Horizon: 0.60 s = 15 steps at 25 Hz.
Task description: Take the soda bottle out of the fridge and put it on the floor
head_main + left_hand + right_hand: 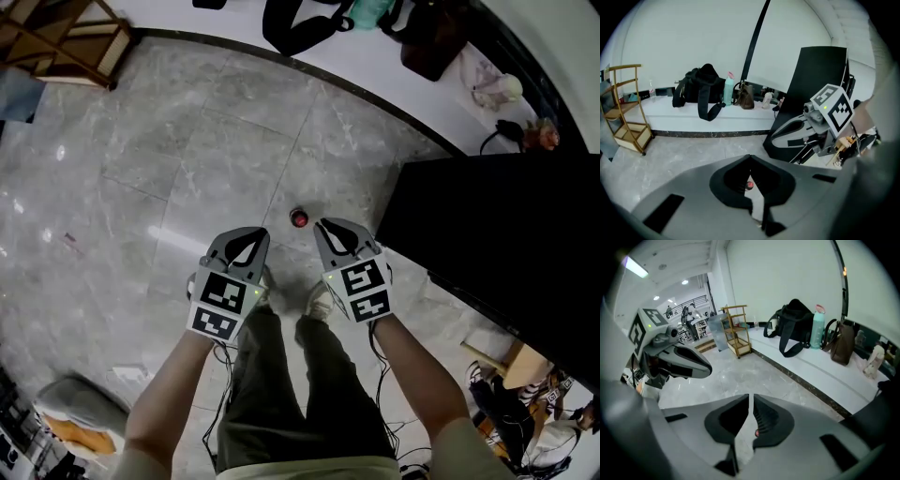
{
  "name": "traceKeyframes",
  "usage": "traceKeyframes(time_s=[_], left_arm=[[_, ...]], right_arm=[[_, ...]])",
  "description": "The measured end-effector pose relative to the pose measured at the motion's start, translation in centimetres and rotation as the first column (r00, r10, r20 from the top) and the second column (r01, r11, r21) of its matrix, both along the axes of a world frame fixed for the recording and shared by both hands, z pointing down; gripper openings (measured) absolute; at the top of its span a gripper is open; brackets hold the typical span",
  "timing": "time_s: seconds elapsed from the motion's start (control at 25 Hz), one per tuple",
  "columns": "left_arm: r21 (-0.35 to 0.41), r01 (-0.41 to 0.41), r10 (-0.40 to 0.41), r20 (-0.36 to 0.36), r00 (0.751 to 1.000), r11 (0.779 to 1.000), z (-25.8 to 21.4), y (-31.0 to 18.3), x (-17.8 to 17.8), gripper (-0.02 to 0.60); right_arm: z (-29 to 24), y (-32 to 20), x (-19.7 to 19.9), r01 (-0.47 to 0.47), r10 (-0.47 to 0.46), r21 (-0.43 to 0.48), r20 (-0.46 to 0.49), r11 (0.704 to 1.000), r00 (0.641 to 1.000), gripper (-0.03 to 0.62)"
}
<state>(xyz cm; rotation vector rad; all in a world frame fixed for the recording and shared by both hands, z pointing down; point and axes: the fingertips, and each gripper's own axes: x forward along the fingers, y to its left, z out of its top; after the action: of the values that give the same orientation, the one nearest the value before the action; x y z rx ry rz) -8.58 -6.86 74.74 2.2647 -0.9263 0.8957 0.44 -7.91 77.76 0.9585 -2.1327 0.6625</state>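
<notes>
the small soda bottle with a red cap [299,217] stands on the grey stone floor [187,141], just past the tips of both grippers. from above you see only its red cap and a bit of dark top; the rest of it is hidden under the cap. nothing touches it.

the left gripper [750,158] is just to the near left of the bottle. its jaws are pressed together at the tips and hold nothing. the red cap peeks through the little hole below the tips. the right gripper [751,397] is just to the near right. its jaws are closed to a thin slit, with nothing in them.

there is a lot of open floor to the left and far side of the bottle. to the right, the tall black fridge [478,234] is near, and its edge closes off that side. the right and near parts of it are cut off.

the person's two light shoes [319,302] are near the grippers, partly hidden by them.

far off, a white ledge [693,123] runs along the wall. on it sit one black bag [701,89], one pale green bottle [728,91] and one brown bag [746,98]. one wooden shelf rack [628,112] stands at the far left.
</notes>
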Motion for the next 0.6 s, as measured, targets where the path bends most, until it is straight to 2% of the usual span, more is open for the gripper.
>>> traceKeyframes(time_s=[0.28,0.44,0.6], left_arm=[[0.106,-0.012,0.016,-0.029,0.999,0.994,-11.5,0.3,-0.3,0.003],[0.182,-0.033,0.037,-0.018,0.999,0.983,-17.1,0.3,-0.2,0.003],[0.243,-0.032,0.043,-0.039,0.998,0.97,-23.6,0.8,-0.3,0.003]], right_arm=[[-14.3,0.6,-0.4,-0.033,0.025,0.106,0.071,0.994,0.997,0.01],[-21.7,1.0,-0.2,-0.052,0.037,0.158,0.1,0.986,0.994,0.005],[-29.4,1.4,-0.1,-0.061,0.036,0.228,0.115,0.972,0.993,0.005]])
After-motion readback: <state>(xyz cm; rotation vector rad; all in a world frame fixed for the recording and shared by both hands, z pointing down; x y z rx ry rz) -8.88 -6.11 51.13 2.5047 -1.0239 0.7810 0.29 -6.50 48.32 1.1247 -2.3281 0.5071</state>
